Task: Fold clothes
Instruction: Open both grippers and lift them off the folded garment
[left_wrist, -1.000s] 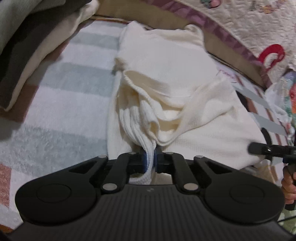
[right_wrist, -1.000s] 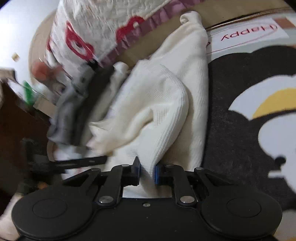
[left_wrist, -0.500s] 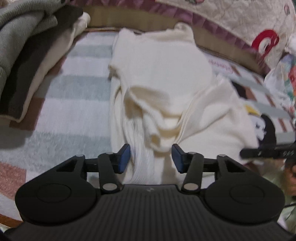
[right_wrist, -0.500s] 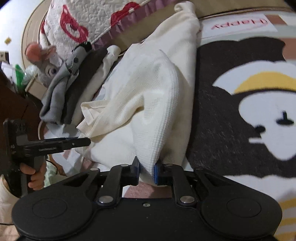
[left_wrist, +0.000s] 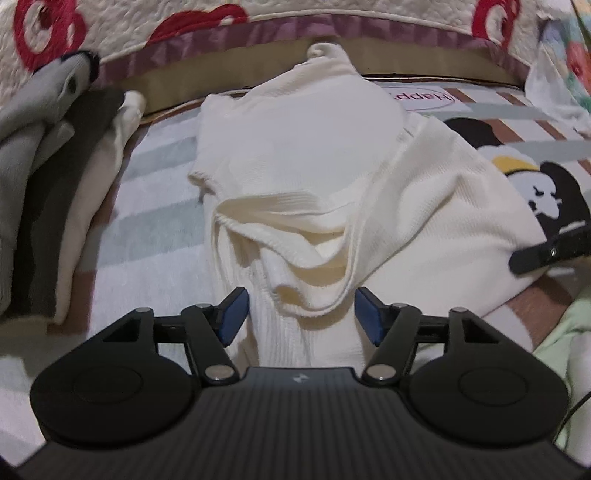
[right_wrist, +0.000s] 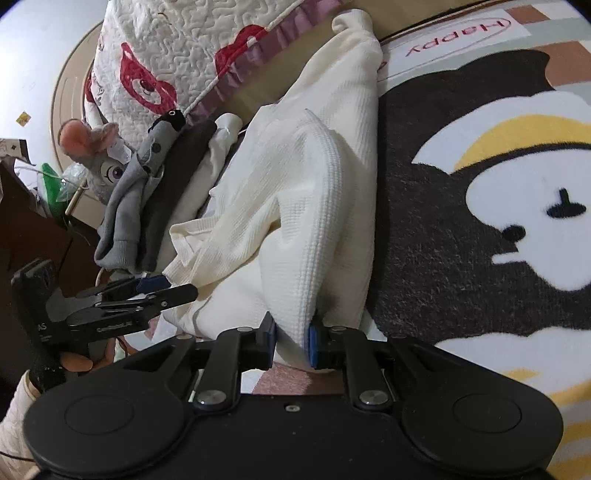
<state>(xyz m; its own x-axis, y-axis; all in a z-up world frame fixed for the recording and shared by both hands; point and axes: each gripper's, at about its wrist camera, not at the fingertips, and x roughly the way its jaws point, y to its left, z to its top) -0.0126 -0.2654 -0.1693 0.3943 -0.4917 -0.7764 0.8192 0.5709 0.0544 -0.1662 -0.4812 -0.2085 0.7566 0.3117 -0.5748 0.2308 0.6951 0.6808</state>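
Cream waffle-knit top (left_wrist: 317, 155) lies half-folded on the rug (right_wrist: 461, 229); soft, light, we'd grab its hem edge. Left claw (left_wrist: 301, 314) has just been opening, cloth loose between; right claw (right_wrist: 291, 341) clamped on its fold, probably several layers.

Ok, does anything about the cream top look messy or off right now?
Yes. The cream top is bunched, not flat: a loose hem fold sags in front of the open left gripper, whose jaws have just been opening, while the right gripper pinches up one edge into a ridge.
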